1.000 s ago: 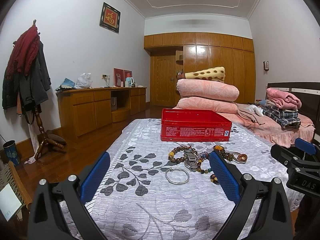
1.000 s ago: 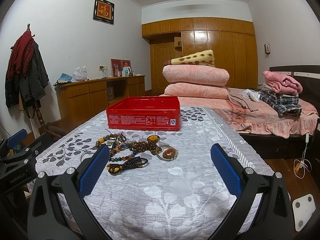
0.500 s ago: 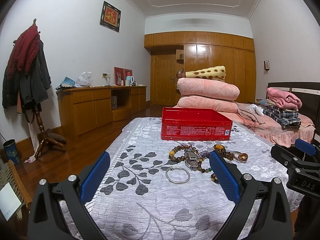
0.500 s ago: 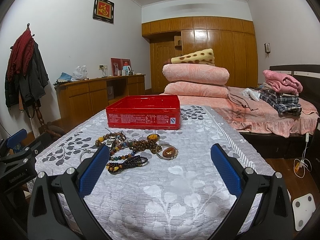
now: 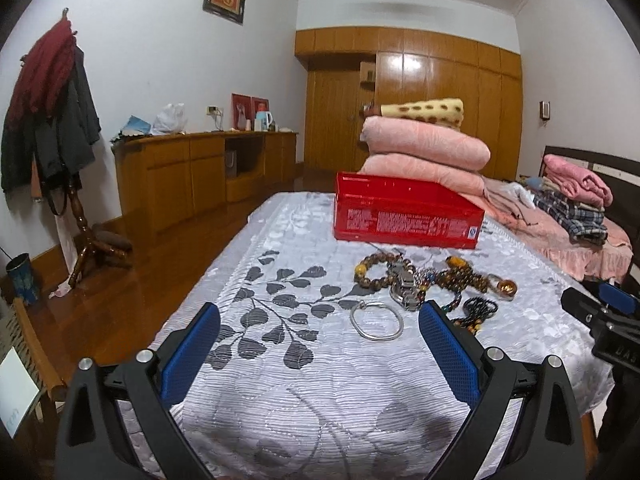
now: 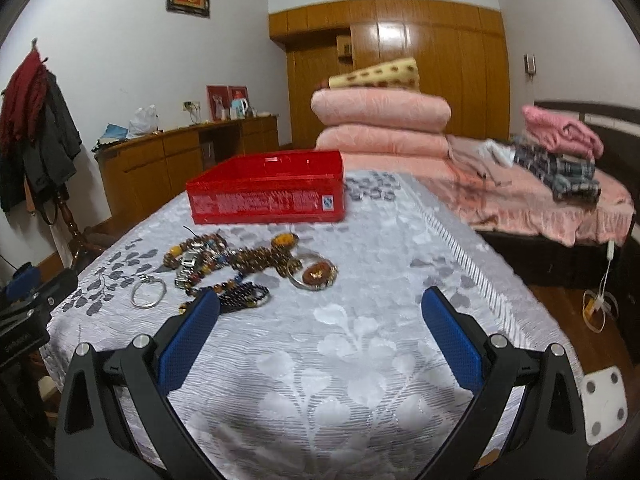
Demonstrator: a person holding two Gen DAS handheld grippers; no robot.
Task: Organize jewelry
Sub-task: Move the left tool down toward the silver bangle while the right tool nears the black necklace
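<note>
Jewelry pile (image 5: 432,284) on tablecloth (image 5: 304,364), red box (image 5: 404,218) behind, silver bangle (image 5: 377,320) nearest

A grey leaf pattern is being shown on the white tablecloth (image 5: 280,364), and white print is being carried on the bright red box (image 5: 404,220). Brown and amber beads are being displayed in the bracelet pile (image 6: 236,260), beside a plain silver bangle (image 5: 376,319). Blue pads are being worn on black gripper fingers (image 6: 188,342).

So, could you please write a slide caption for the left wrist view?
Open left tongs face a silver bangle and beaded bracelets before a red box.
</note>
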